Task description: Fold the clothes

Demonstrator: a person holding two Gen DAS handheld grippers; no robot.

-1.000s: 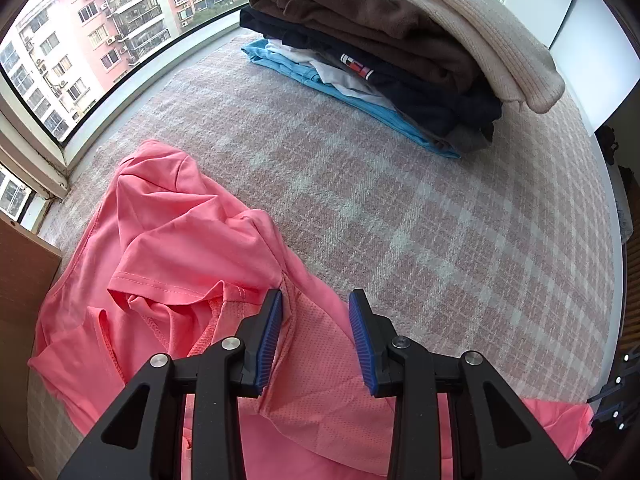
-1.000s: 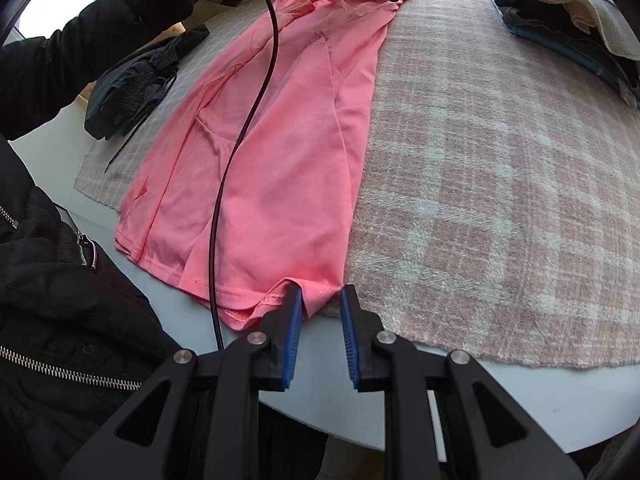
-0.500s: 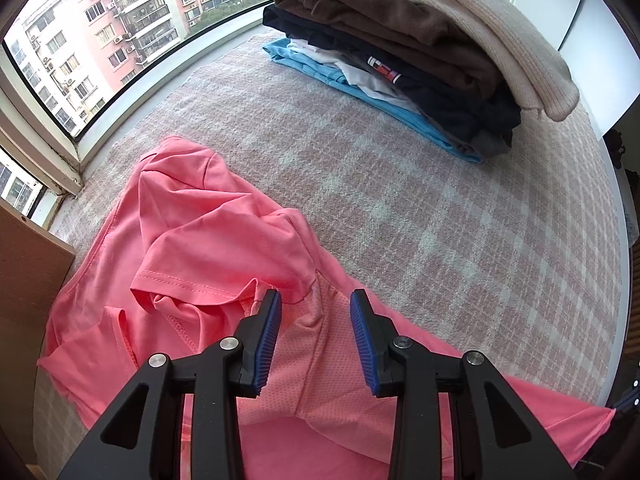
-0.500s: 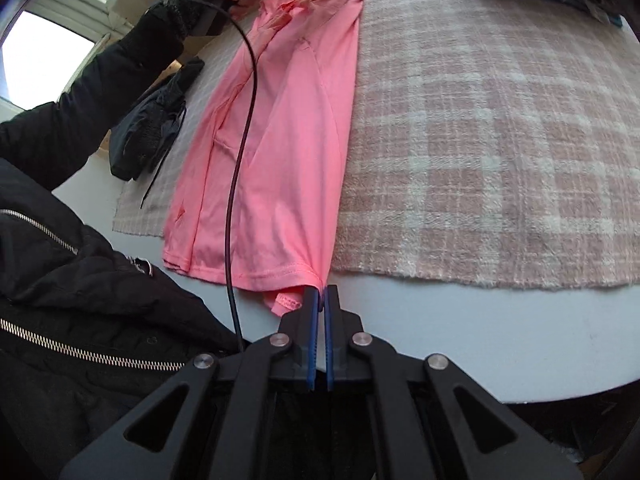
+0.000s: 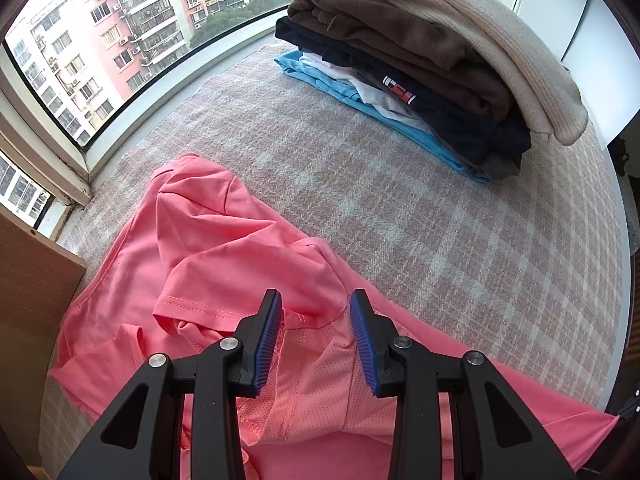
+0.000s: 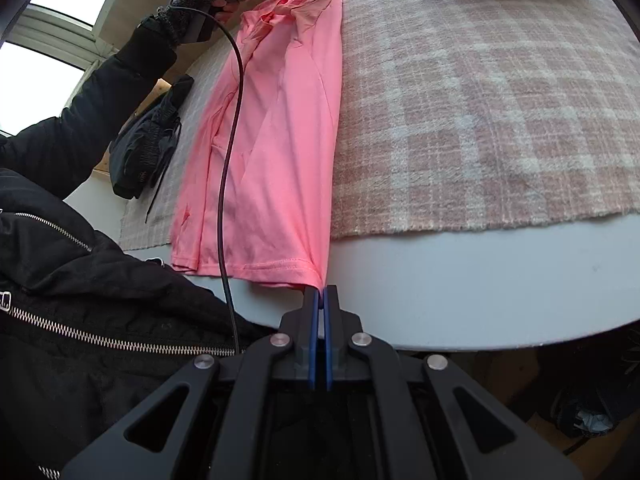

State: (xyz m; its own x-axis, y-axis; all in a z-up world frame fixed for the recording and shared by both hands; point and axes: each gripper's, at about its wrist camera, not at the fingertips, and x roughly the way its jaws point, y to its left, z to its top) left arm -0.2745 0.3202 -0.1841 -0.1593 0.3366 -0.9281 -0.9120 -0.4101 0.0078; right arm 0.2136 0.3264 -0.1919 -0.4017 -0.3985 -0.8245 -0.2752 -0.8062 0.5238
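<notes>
My right gripper (image 6: 320, 300) has its jaws pressed together on the bottom hem corner of the pink shirt (image 6: 276, 128), the cloth pinched right at the tips; they have just been closing on it. My left gripper (image 5: 316, 332) has its jaws apart, with the shirt's bunched collar and a turned-back sleeve lying below and between them. I cannot tell whether the pads touch the fabric.

From my right jaws the shirt runs straight ahead in one long strip across the plaid blanket (image 6: 480, 100) to the far end, where my left gripper is. Its hem corner hangs off the blanket over the bare table edge (image 6: 460, 280).

I judge the job on this shirt as barely begun: it is stretched lengthwise but the collar end is crumpled and no neat fold shows. Smoothing, folding and stacking are left.

Counting: one pink shirt in hand and one pile of folded clothes (image 5: 420, 64) well ahead of my left jaws, with about six layers showing. One dark garment (image 6: 148, 140) lies left of the shirt.
</notes>
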